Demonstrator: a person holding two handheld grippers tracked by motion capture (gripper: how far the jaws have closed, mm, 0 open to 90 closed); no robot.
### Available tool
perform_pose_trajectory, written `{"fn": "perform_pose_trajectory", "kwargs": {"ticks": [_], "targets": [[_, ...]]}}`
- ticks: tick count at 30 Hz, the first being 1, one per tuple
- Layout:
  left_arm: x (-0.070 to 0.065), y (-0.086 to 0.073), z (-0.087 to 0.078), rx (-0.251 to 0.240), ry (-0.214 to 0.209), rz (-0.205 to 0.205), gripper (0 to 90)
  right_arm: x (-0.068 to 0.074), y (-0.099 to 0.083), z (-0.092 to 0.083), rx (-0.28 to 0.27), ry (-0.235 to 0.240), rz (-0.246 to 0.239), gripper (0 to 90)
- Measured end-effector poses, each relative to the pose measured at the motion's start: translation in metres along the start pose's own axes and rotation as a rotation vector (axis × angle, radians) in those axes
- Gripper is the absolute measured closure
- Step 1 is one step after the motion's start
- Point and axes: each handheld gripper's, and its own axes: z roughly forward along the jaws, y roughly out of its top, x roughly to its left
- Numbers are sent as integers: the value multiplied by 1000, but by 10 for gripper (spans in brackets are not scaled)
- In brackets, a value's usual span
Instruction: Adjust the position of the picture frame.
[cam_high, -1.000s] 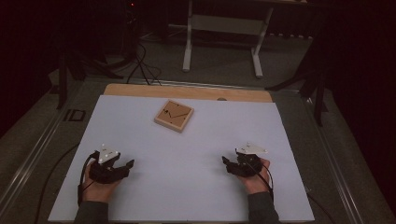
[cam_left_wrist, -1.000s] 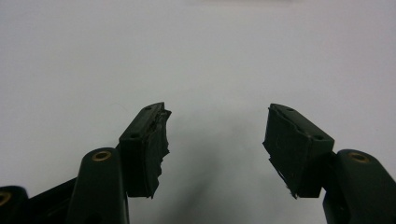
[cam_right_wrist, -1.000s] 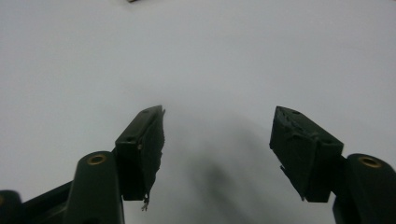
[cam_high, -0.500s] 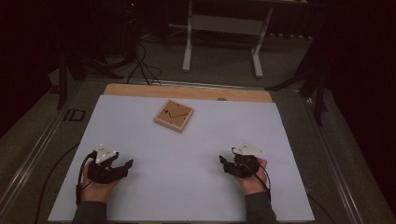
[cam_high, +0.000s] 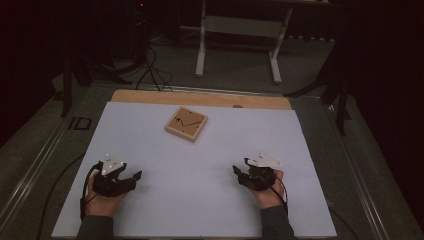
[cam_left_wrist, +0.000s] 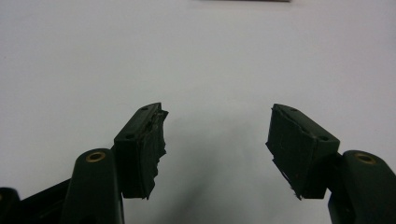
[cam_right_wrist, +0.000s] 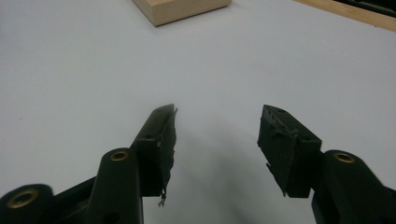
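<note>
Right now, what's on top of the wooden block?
The wooden block carries thin dark lines and a small dark spot on its top face; nothing is stacked on it. Its underside, flat on the white sheet, is hidden.

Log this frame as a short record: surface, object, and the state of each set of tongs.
surface: white sheet over a wooden table
object: square wooden block with dark lines on top, far centre, untouched
left tongs: open, nothing between the jaws, near the left front of the sheet
right tongs: open, jaws have just been closing, nothing between them, pointing toward the block
contact: none with the block
</note>
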Motion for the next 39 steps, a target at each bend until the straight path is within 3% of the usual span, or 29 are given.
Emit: {"fn": "perform_pose_trajectory", "kwargs": {"ticks": [12,16,22,31,39], "targets": [[3,-3,-2,3,8,-4,361,7,9,-1,-28,29,-4,545],[5,-3,-2,5,9,-9,362,9,14,1,-19,43,-26,560],[5,-3,-1,9,6,-3,362,11,24,2,-32,56,-26,569],[3,-2,0,14,12,17,362,21,45,8,-52,68,-76,564],[3,-2,0,11,12,11,362,25,56,14,-56,75,-86,572]]}}
